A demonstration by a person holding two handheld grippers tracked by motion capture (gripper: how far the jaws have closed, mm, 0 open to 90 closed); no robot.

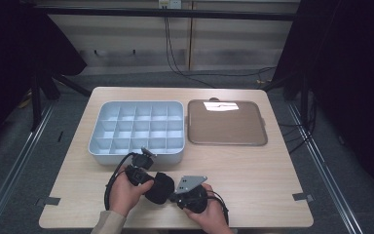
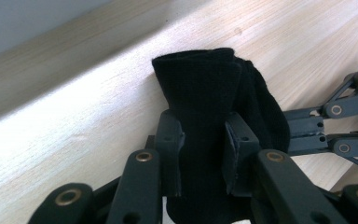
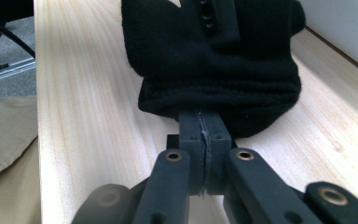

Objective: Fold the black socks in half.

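Gripping one black sock (image 1: 159, 187), both the left hand-held gripper (image 2: 200, 154) and right hand-held gripper (image 3: 204, 135) are clamped on it.

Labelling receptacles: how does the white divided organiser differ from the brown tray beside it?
The white organiser is split into many small square compartments; the brown tray is one flat open surface. The organiser has tall walls, the tray only a low rim. The organiser sits on the table's left, just beyond the grippers and black sock; the tray lies to its right, farther from them. Both are square-ish with rounded corners, hold nothing, and lie side by side on the wooden table.
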